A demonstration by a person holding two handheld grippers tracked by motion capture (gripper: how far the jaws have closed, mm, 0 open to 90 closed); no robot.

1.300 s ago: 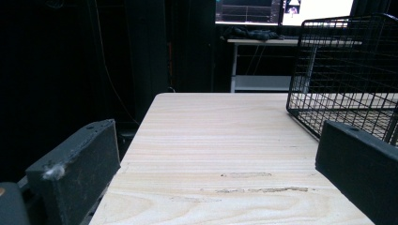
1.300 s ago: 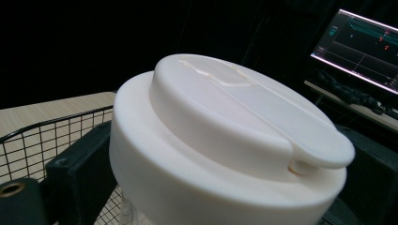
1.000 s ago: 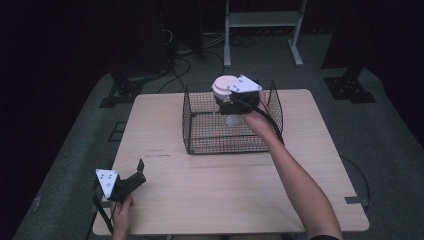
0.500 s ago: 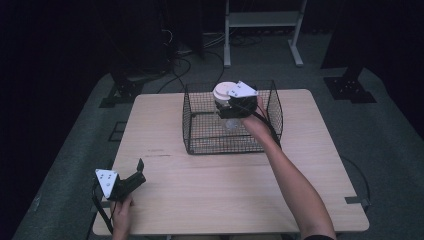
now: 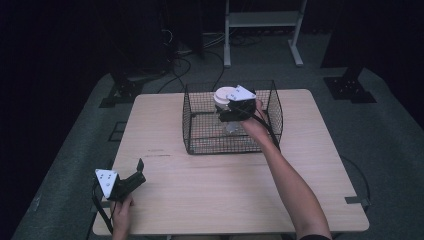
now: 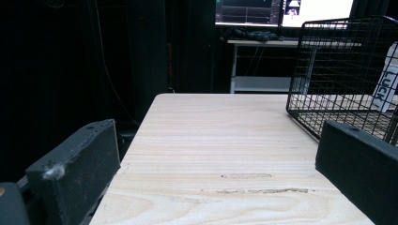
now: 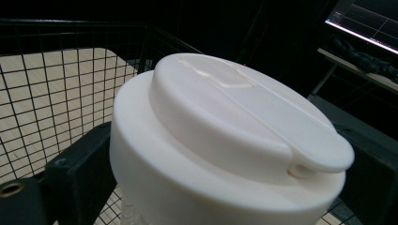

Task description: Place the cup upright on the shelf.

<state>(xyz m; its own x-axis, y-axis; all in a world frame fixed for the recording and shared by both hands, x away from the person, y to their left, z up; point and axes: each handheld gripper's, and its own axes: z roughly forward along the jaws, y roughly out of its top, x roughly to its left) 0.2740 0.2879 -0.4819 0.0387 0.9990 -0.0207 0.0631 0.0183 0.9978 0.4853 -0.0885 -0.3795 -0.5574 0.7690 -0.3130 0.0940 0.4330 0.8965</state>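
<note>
While the right gripper (image 5: 231,111) holds a white-lidded container (image 5: 226,96) over the wire basket (image 5: 200,145), I'd call the job roughly mid-way: the grab is done, but whether the container is going in or coming out can't be read from one frame. Either way the placement is left to do, since it hangs in the air, not resting on the basket floor or on the table (image 5: 165,130).

High view: the lid sits about level w/ the basket's top rim, near the back-centre of the basket; clear body below the lid drops down inside the mesh walls. It doesn't look to touch the wire, but too small to be sure.

Right gripper view: the container's white flip-top lid (image 7: 234,117) is dead centre btwn the two black jaws, one jaw at each side, pressed against the body just under the lid collar. Jaws partly closed, clamped on the container at its own width. Lid is on & its flap looks closed. Container roughly upright, maybe slightly tilted.

Left gripper (image 5: 131,175) rests low at the near-left corner of the table, well apart from the basket. Left gripper view: its jaws stand wide apart w/ nothing btwn them, just bare wood; basket (image 6: 347,70) off to the right ahead, a labelled bit of the container showing thru the mesh.

Left to do, my guess: carry to the drop spot, set down, release.
</note>
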